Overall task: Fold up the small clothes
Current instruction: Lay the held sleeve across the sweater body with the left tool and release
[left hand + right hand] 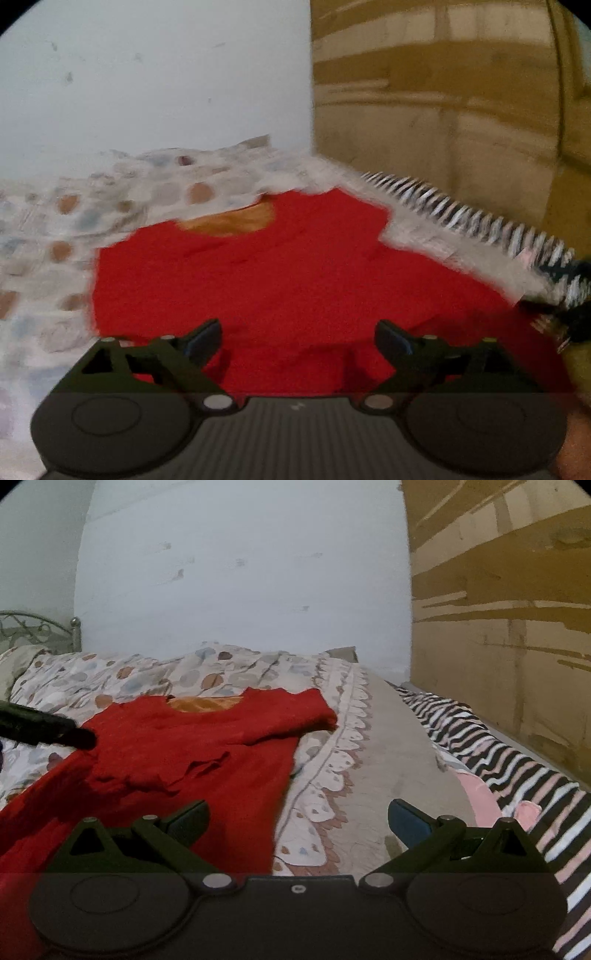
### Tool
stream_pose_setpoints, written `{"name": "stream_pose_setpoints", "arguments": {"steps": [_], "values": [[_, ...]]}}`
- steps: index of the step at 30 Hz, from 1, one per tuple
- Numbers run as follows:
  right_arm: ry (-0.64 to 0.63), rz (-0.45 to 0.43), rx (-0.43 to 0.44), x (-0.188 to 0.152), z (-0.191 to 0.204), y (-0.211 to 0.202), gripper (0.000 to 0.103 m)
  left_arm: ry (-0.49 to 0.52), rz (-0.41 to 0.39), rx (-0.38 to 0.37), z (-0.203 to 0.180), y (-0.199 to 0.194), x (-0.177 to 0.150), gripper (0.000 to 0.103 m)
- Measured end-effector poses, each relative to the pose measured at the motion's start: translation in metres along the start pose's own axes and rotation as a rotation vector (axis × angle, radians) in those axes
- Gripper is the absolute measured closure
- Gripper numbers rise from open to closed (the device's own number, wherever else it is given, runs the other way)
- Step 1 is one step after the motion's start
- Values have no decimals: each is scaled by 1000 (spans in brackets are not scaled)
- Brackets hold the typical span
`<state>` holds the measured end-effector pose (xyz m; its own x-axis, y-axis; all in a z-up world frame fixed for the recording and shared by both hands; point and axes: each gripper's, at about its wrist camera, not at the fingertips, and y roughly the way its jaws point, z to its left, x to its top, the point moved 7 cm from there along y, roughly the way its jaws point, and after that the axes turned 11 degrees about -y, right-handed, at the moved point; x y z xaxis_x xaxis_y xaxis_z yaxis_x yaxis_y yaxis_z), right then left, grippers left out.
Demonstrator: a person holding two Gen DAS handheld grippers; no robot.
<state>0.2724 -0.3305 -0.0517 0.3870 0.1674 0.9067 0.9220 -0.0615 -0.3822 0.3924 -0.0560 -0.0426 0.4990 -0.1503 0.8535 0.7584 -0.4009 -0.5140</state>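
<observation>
One red garment [207,746] is seen, spread on the bed's patterned cover [122,675], w/ an orange lining showing at the neck opening. Its left sleeve is folded inward across the chest; the right sleeve lies out toward the cover's scalloped border [332,760]. One striped black-white cloth [491,753] is bunched along the bed's right edge, next to a brown cardboard panel [498,627]. No brand, label or readable writing is made out anywhere.

Two grippers are counted. The left gripper [298,338] is held low over the garment's lower part, jaws spread wide, nothing gripped betw. them; this view is motion-blurred. The right gripper [298,818] is also spread wide & empty, its left finger over the garment's edge, its right finger over the bare beige cover.

Only the right wrist view shows the metal bed frame [37,627] at the far left corner, the folded sleeve, a pink item under the stripes, & the left gripper's dark tip [74,736] over the garment's left side. Only the left wrist view shows the garment filling the space betw. the fingers.
</observation>
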Motion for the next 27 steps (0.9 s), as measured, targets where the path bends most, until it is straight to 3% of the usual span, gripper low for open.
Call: {"name": "stream_pose_setpoints", "arguments": {"steps": [5,11,18,23,27], "values": [[-18,-7,33,13,8,16,0,49,-32,280,63,-1,-9,6],[-19,32,129,53,33,63,0,34,-27,448,113,39,-9,6],[-35,43,209,85,70,116,0,21,-98,481,133,74,9,4],[-31,164,211,65,83,150,0,12,-127,580,159,89,20,4],[-9,202,228,53,82,155,0,-52,-203,590,175,84,26,6]]}}
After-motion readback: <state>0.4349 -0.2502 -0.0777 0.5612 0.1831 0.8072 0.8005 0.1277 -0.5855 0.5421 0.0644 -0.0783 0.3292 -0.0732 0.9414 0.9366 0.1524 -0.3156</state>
